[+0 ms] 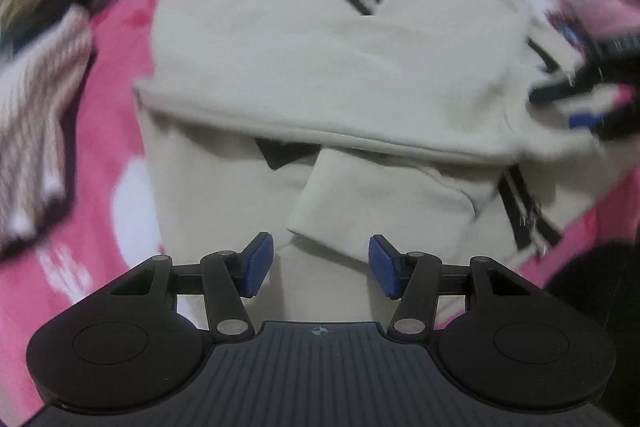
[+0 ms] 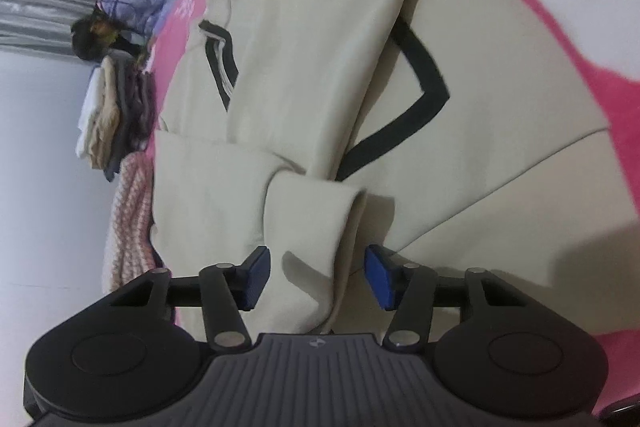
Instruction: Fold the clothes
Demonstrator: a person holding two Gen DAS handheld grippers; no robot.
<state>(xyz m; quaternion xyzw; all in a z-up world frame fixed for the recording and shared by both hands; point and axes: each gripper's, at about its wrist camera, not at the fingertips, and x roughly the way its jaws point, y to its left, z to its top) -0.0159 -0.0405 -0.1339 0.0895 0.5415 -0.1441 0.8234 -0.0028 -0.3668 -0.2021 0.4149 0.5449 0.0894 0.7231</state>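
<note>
the cream jacket (image 1: 320,67) looks soft, thick and floppy; best pinched at its near hem, where the left gripper (image 1: 321,265) and right gripper (image 2: 317,275) hover, jaws spread, gripping nothing.

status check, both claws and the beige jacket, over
Left claw open, over cream zip jacket with black trim. Right claw open, folded sleeve cuff between pads, not pinched. Nothing blocking; folded clothes stack off aside.

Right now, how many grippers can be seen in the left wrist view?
2. The left gripper fills the bottom foreground, open above the cream garment. The right gripper, blurred, is at the garment's right edge. None seems hidden.
</note>
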